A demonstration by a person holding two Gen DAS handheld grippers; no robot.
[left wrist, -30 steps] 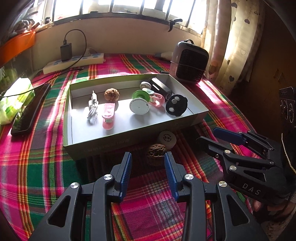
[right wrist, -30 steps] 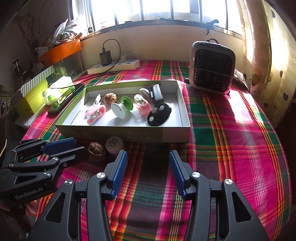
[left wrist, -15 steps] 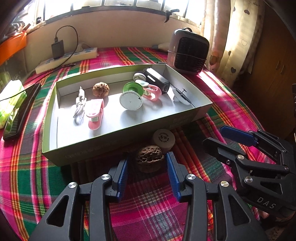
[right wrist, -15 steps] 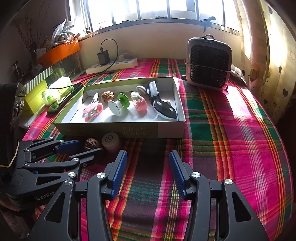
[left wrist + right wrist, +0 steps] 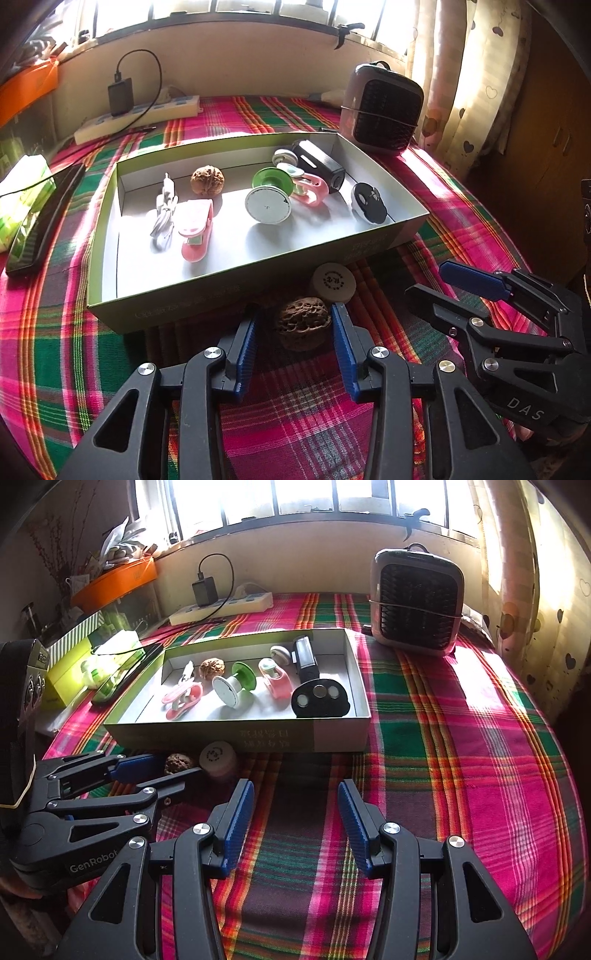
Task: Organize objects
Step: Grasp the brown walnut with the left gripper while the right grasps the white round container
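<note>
A brown walnut [image 5: 303, 325] lies on the plaid cloth in front of the green-sided box [image 5: 203, 295]. My left gripper [image 5: 295, 317] straddles it and its jaws are closing. The right pad is at the shell and a gap remains on the left. A white round puck [image 5: 334, 282] sits just behind the walnut. The right wrist view shows the same walnut [image 5: 179, 763] between the left gripper's [image 5: 173, 768] fingers. My right gripper [image 5: 295, 794] hovers open over bare cloth, with nothing between its fingers. Inside the box are another walnut [image 5: 207, 180], a pink clip [image 5: 195, 225] and a green-and-white spool [image 5: 267, 201].
A small heater [image 5: 384, 107] stands behind the box at the right. A power strip with a charger [image 5: 136, 118] lies along the back wall. A black slab [image 5: 44, 221] and a green packet [image 5: 22, 195] lie at the left. My right gripper [image 5: 432, 280] is just right of the puck.
My left gripper moved forward until the walnut came between its fingers, widening a little and then narrowing. The right gripper stayed where it was, still open.
</note>
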